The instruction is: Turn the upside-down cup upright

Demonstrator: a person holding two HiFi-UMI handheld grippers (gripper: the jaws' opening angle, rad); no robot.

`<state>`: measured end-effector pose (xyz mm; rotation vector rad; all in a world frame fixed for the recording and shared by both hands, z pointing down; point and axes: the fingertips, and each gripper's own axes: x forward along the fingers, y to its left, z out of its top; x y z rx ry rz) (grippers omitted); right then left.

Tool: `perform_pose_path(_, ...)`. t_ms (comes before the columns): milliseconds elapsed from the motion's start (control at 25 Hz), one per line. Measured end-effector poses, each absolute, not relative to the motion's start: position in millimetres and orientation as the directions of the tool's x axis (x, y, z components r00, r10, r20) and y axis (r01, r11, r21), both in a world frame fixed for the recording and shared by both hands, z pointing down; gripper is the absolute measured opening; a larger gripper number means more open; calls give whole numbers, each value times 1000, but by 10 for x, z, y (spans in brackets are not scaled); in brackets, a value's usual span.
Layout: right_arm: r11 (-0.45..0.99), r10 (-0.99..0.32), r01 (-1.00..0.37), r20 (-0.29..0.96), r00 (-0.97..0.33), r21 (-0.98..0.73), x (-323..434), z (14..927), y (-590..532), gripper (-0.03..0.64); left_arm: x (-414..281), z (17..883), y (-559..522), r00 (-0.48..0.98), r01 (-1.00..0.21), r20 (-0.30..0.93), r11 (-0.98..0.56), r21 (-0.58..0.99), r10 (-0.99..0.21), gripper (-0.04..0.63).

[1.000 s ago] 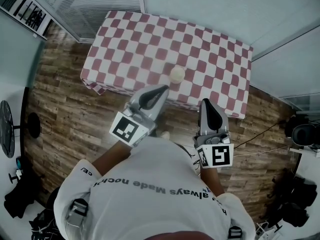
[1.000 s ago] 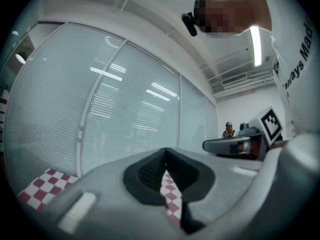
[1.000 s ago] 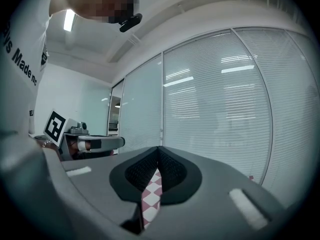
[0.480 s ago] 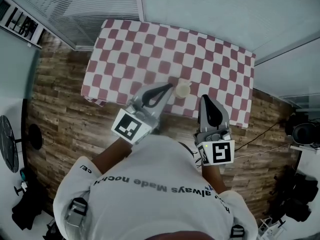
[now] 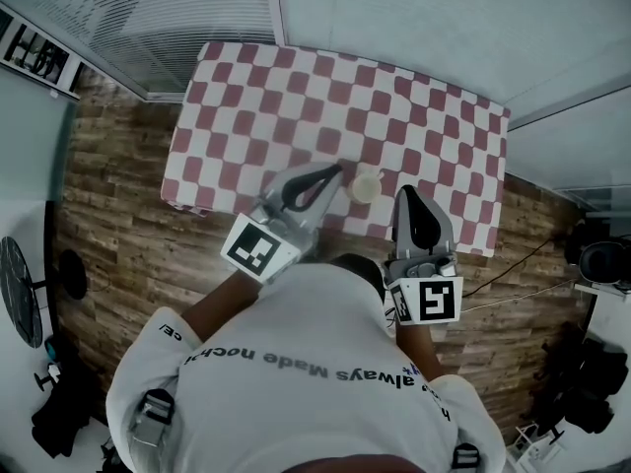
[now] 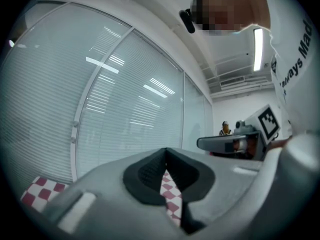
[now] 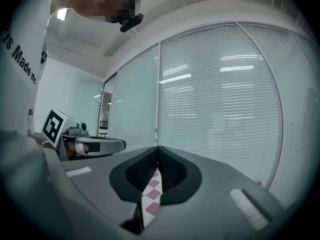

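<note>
A small pale cup (image 5: 364, 184) stands near the front edge of the red-and-white checked table (image 5: 296, 97); from above I see only its round top. My left gripper (image 5: 338, 169) is shut and empty, its tip just left of the cup. My right gripper (image 5: 405, 194) is also shut and empty, its tip a little to the cup's right, at the table edge. In the left gripper view the left gripper (image 6: 166, 151) points level with its jaws together, and so does the right gripper (image 7: 158, 149) in the right gripper view. The cup appears in neither gripper view.
Glass walls with blinds (image 5: 197, 8) close in the table's far side. Wooden floor (image 5: 118, 215) lies around it. Dark equipment and cables (image 5: 592, 254) sit on the floor at the right, a round stand (image 5: 20, 294) at the left.
Both grippers have moved forward toward the table. The cup, earlier well ahead of the tips, now sits between them. The jaws have stayed shut.
</note>
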<state>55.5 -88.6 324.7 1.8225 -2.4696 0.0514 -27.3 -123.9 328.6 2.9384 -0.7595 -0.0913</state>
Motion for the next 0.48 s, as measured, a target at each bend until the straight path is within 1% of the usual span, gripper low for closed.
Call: perform_pose_path(480, 316, -946, -949, 87, -313, 20, 1024, 3173, -1021, 2, 136, 3197, -1441, 865, -494, -32, -862, 117, -500, 3)
